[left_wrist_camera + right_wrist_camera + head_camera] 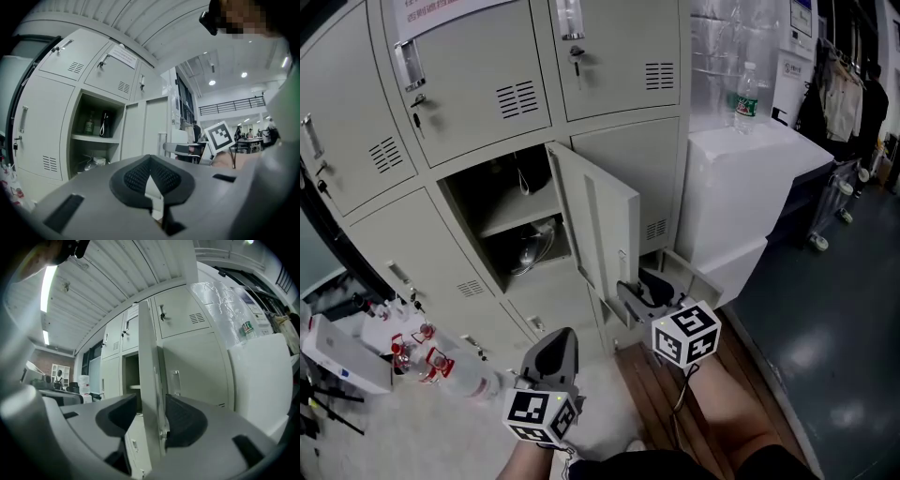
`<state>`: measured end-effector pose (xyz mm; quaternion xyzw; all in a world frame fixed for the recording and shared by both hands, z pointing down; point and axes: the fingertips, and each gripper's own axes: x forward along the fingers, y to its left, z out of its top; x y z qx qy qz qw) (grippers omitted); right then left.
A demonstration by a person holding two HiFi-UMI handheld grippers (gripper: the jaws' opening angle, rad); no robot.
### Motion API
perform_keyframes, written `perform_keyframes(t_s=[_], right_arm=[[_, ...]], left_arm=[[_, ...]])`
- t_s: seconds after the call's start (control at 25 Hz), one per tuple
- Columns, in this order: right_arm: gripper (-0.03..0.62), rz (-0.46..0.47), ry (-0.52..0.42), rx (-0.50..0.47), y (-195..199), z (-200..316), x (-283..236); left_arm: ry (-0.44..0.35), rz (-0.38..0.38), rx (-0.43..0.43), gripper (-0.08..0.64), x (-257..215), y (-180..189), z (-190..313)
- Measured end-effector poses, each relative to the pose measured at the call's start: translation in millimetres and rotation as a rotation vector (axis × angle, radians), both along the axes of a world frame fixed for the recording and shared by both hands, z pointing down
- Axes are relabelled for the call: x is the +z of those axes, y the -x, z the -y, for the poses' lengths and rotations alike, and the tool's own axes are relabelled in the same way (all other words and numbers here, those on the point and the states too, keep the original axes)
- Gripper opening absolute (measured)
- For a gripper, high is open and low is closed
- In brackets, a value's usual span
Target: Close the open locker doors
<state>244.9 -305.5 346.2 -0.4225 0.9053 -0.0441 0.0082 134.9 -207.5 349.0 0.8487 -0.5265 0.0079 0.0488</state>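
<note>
The bank of grey lockers (469, 84) has one middle-row door (595, 225) standing open, swung out edge-on toward the person and exposing a compartment with a shelf (520, 214), while a white cabinet (741, 187) stands just beside the bank with a bottle (746, 94) on top. The right gripper (642, 291) is at the free edge of that door, its jaws apart and astride the panel edge with a gap showing on one side, so nothing is clamped. The left gripper (553, 356) sits lower and nearer the person, well apart from the door, its jaws closed together on nothing.
</note>
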Motion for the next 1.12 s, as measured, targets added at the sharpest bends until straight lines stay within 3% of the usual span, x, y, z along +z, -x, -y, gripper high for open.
perform_keyframes(t_s=[0.16,0.32,0.64,1.12], right_arm=[[0.186,-0.009,-0.002,-0.024,5.9,3.4,-0.1],[0.129,-0.025,-0.003,-0.05,10.2,2.8,-1.6],[0.135,-0.077,-0.03,-0.162,32.6,-5.4,-2.1],[0.149,-0.077,-0.051,-0.262,71.6,-24.9,-2.7]], left_arm=[[-0.003,0.004,-0.002,0.002,-0.4,0.9,4.6],[-0.006,0.003,-0.002,0.002,-2.1,2.0,8.9],[0.017,-0.009,-0.018,0.002,6.9,8.5,15.3],[0.045,-0.004,-0.074,0.002,13.3,28.7,-2.5]])
